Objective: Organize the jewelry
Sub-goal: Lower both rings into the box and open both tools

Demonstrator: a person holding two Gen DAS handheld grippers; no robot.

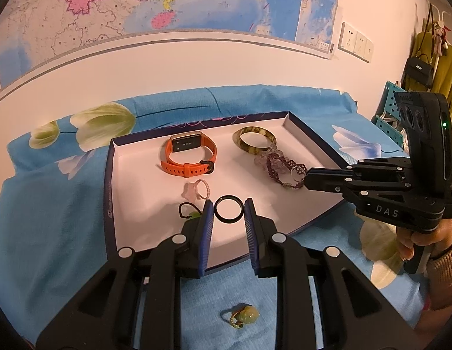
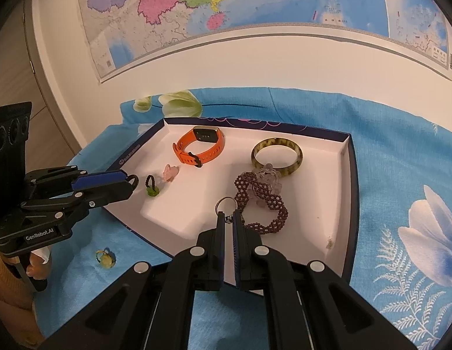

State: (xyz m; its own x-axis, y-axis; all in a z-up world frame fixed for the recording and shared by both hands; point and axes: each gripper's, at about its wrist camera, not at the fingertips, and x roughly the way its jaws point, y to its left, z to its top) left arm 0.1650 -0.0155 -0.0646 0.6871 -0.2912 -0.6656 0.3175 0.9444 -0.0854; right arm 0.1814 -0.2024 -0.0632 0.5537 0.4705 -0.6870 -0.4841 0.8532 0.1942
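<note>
A white tray with a dark blue rim (image 1: 109, 192) (image 2: 350, 180) holds an orange watch (image 1: 188, 154) (image 2: 201, 145), a mottled bangle (image 1: 253, 140) (image 2: 277, 154), a maroon beaded bracelet (image 1: 280, 169) (image 2: 261, 201), a pink ring (image 1: 195, 189) (image 2: 170, 172) and a green-charm ring (image 1: 189, 211) (image 2: 151, 186). My left gripper (image 1: 228, 210) (image 2: 132, 182) holds a black ring (image 1: 228, 209) between its blue pads, just above the tray. My right gripper (image 2: 228, 217) (image 1: 303, 175) is shut on a silver ring (image 2: 226, 204) (image 1: 296, 173) over the bracelet. A yellow-green ring (image 1: 243, 315) (image 2: 105, 258) lies on the cloth outside the tray.
The tray sits on a blue flowered cloth (image 1: 51, 218) (image 2: 401, 160) against a wall with a map (image 1: 167, 0). A clothes rack with a black bag (image 1: 424, 70) and a teal pegboard (image 1: 389, 116) stand at the right.
</note>
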